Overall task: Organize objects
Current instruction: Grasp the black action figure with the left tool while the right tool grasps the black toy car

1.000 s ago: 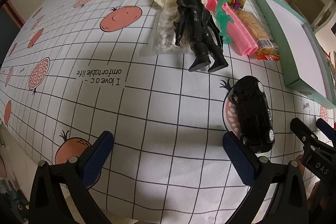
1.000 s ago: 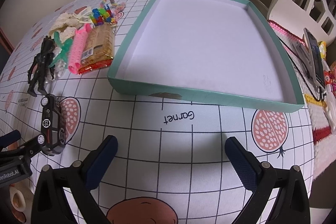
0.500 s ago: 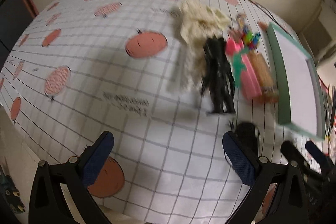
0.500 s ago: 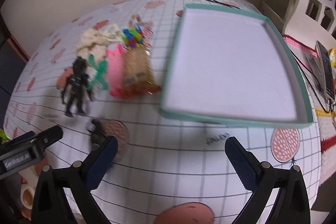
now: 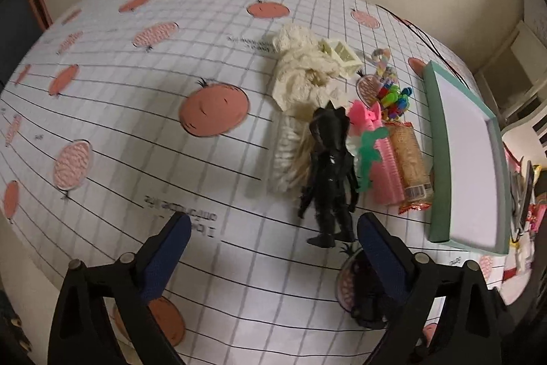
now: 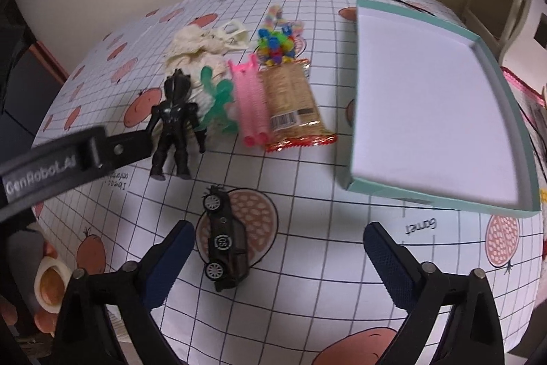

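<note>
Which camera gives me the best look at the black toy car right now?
The right wrist view: the toy car lies on its side in plain sight by the right gripper. In the left wrist view the left gripper mostly hides the car.

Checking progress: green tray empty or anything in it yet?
Empty. The green tray shows only bare white floor; toy car sits outside on the tablecloth.

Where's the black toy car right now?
In the right wrist view, the black toy car lies on its side on the tablecloth, low and left, below the black figure.
</note>
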Demonstrator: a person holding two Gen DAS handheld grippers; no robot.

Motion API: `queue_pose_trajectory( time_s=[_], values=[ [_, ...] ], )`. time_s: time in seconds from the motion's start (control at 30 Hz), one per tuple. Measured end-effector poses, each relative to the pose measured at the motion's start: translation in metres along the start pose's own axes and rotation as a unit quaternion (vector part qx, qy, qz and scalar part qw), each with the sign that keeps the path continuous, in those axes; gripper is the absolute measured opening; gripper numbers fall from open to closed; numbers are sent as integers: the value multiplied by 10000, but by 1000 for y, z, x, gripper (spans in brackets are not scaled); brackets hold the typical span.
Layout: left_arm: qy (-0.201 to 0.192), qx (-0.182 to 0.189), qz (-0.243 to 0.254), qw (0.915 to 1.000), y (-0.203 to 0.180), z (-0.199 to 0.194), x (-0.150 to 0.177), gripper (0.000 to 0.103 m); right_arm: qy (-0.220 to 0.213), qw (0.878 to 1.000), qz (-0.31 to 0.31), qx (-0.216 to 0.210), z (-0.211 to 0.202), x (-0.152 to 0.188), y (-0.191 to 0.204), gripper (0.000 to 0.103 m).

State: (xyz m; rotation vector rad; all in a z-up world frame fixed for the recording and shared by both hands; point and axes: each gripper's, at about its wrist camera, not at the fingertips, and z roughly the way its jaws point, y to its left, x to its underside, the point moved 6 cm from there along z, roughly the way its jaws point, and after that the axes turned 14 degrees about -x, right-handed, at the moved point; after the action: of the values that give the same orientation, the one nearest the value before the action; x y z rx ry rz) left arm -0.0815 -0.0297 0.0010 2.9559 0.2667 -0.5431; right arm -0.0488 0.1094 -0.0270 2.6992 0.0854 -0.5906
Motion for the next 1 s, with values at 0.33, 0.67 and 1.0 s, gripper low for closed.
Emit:
queue_pose_trajectory(
  time_s=[0.33, 0.67, 1.0],
  values=[
    [47, 75, 199, 9998, -22, 7, -5, 78, 286, 9996, -34, -59, 21, 3, 3, 78],
    [132, -10, 295, 9995, -36, 14, -4, 52, 376, 9989, -130, -244, 30, 1, 17, 48],
    [130, 151, 271, 9994, -38, 12, -4, 25, 424, 9982, -172, -391, 26, 1, 19, 30]
  ],
)
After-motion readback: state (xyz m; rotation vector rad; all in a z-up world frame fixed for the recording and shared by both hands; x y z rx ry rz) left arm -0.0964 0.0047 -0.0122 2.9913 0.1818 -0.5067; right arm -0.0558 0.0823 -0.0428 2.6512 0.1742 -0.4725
